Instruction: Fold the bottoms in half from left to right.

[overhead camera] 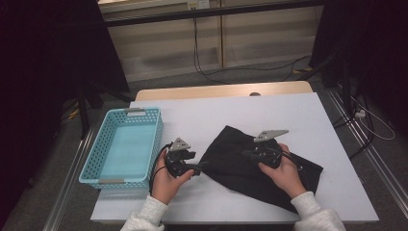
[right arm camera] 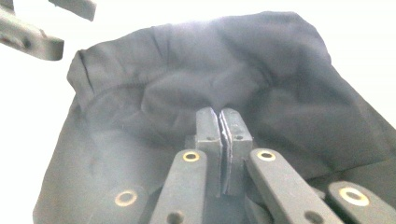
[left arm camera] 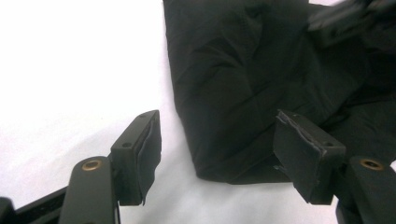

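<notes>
A black cloth [overhead camera: 225, 153] lies crumpled on the white table cover [overhead camera: 269, 110], right of centre. My right gripper [overhead camera: 246, 154] rests on its middle, jaws shut; in the right gripper view the pads meet at the right gripper [right arm camera: 220, 112], and the folds of the cloth [right arm camera: 177, 70] run in toward the tips, so a pinch of fabric is held. My left gripper [overhead camera: 196, 166] sits at the cloth's left corner. In the left gripper view the left gripper [left arm camera: 217, 120] is open, with the cloth [left arm camera: 233, 70] corner lying between its pads without touching them.
A light blue perforated basket [overhead camera: 96, 159] stands empty at the table's left edge, close beside my left hand. Bare white cover stretches behind the cloth. Beyond the table's wooden far edge [overhead camera: 221, 90] cables lie on the floor.
</notes>
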Tool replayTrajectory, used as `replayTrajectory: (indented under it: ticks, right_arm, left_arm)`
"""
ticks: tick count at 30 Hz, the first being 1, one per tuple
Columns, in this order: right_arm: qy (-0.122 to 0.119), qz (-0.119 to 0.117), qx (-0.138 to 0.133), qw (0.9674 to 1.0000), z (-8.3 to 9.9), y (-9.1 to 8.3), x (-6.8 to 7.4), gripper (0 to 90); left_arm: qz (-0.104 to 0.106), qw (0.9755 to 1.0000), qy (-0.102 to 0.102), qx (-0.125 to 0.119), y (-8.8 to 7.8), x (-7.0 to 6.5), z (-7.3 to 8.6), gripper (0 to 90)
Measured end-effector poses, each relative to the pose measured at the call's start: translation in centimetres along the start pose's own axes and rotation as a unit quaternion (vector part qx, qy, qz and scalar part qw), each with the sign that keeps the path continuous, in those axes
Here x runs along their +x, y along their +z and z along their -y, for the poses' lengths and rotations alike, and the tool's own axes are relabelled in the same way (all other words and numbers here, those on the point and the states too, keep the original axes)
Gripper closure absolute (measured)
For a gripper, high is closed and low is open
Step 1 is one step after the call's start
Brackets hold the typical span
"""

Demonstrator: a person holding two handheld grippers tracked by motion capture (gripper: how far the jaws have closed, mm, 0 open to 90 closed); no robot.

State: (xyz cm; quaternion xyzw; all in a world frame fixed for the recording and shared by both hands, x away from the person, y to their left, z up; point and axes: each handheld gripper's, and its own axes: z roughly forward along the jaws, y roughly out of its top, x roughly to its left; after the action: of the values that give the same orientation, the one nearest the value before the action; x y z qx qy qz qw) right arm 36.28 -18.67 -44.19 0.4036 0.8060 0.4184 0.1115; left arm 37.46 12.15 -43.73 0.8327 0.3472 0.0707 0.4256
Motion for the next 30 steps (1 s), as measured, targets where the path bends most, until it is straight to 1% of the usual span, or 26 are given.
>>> replayTrajectory:
  ticks: [2, 4, 7, 9, 11, 13, 15, 16, 19, 20, 22, 23, 24, 25, 26, 27, 28, 29, 30]
  right_arm:
    - [0.002, -0.006, -0.011, 0.9999, -0.5, -0.6, 0.0, 88.0]
    - [0.004, -0.008, -0.020, 0.9998, -0.9, -0.9, 0.1, 88.1]
    - [0.005, -0.007, -0.023, 0.9997, -1.1, -1.3, 0.0, 88.1]
    - [0.007, -0.011, -0.023, 0.9997, -1.0, -1.5, -0.2, 88.1]
    - [0.011, -0.011, -0.021, 0.9997, -1.0, -1.5, -0.2, 88.1]
    - [0.011, -0.014, -0.022, 0.9996, -0.9, -1.5, 0.0, 88.0]
    - [0.002, -0.010, -0.021, 0.9997, -0.8, -1.2, 0.1, 87.5]
    - [0.002, -0.010, -0.023, 0.9997, -0.6, -0.9, 0.1, 87.2]
    - [0.010, -0.015, -0.004, 0.9998, 0.0, 0.2, -0.1, 85.2]
    - [0.009, -0.014, -0.005, 0.9998, 0.2, 0.4, -0.1, 82.2]
    - [0.003, -0.005, -0.002, 1.0000, 0.4, 0.7, -0.1, 68.9]
    - [-0.003, 0.001, -0.003, 1.0000, 0.4, 0.7, -0.1, 63.6]
    - [-0.008, 0.012, -0.008, 0.9999, 0.5, 0.7, -0.1, 56.8]
    - [-0.011, 0.013, -0.012, 0.9998, 0.5, 0.8, 0.0, 50.9]
    - [-0.012, 0.012, -0.011, 0.9998, 0.5, 0.9, 0.0, 47.1]
    - [-0.017, 0.015, -0.005, 0.9997, 0.6, 1.1, 0.1, 42.6]
    - [-0.027, 0.020, 0.007, 0.9994, 0.7, 1.4, 0.2, 37.3]
    - [-0.034, 0.026, 0.023, 0.9988, 0.9, 1.8, 0.3, 35.2]
    - [-0.044, 0.037, 0.035, 0.9977, 1.0, 2.0, 0.4, 34.8]
  left_arm:
    - [-0.003, 1.0000, -0.001, -0.004, -0.1, 0.0, 0.0, 32.9]
    - [-0.003, 1.0000, -0.004, -0.002, -0.2, 0.1, 0.0, 32.9]
    - [-0.003, 1.0000, 0.000, -0.002, -0.3, 0.1, 0.0, 32.9]
    - [-0.003, 1.0000, 0.002, 0.000, -0.2, 0.1, 0.1, 32.9]
    - [-0.002, 1.0000, -0.001, -0.001, -0.1, 0.0, 0.1, 32.9]
    - [-0.002, 1.0000, 0.000, 0.000, -0.1, 0.0, 0.1, 32.9]
    - [-0.002, 1.0000, -0.001, 0.000, -0.2, 0.0, 0.1, 32.9]
    - [-0.003, 1.0000, 0.001, 0.001, -0.2, 0.0, 0.1, 32.8]
    - [-0.002, 1.0000, -0.001, -0.001, -0.2, 0.0, 0.0, 32.8]
    - [-0.002, 1.0000, -0.001, -0.001, -0.3, 0.0, 0.0, 32.8]
    - [-0.002, 1.0000, -0.003, -0.002, -0.2, 0.0, 0.0, 32.8]
    - [-0.002, 1.0000, 0.000, 0.000, -0.2, 0.0, 0.0, 32.8]
    - [-0.001, 1.0000, -0.002, 0.001, -0.1, 0.0, 0.1, 32.7]
    - [-0.001, 1.0000, -0.002, 0.002, -0.1, 0.0, 0.1, 32.7]
    - [-0.001, 1.0000, -0.001, 0.003, -0.1, 0.0, 0.1, 32.6]
    - [-0.001, 1.0000, -0.002, 0.002, -0.1, 0.0, 0.1, 32.5]
    - [-0.001, 1.0000, -0.003, 0.002, -0.1, 0.0, 0.1, 32.4]
    - [-0.001, 1.0000, -0.003, 0.002, -0.1, 0.0, 0.1, 32.4]
    - [-0.002, 1.0000, -0.002, 0.001, -0.1, 0.1, 0.1, 32.4]
